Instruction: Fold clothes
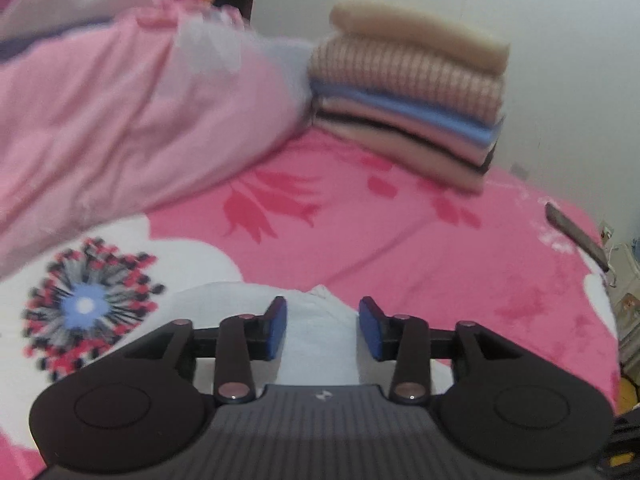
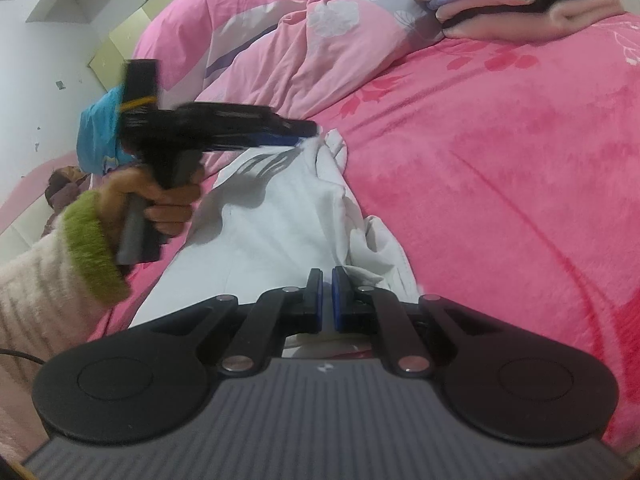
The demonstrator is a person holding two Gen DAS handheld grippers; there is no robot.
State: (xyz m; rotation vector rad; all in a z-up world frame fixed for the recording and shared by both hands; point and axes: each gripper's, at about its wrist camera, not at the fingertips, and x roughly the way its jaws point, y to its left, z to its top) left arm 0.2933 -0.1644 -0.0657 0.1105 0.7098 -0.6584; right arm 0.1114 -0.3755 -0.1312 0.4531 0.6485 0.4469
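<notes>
A white garment (image 2: 280, 216) lies stretched in a long strip on the pink bedspread (image 2: 500, 160). My right gripper (image 2: 327, 296) is at its near end, shut on the bunched cloth. At the far end, my left gripper (image 2: 308, 134) hovers over the crumpled tip, held by a hand in a cream sleeve with a green cuff. In the left wrist view, the left gripper (image 1: 323, 326) stands open. The white garment (image 1: 316, 344) shows below and between its blue pads (image 1: 276, 328), which do not press on it.
A stack of folded clothes (image 1: 408, 96) sits at the far end of the bed against the wall. A rumpled pink duvet (image 1: 100, 120) is heaped to the left of it. A dark flat object (image 1: 576, 236) lies at the bed's right edge.
</notes>
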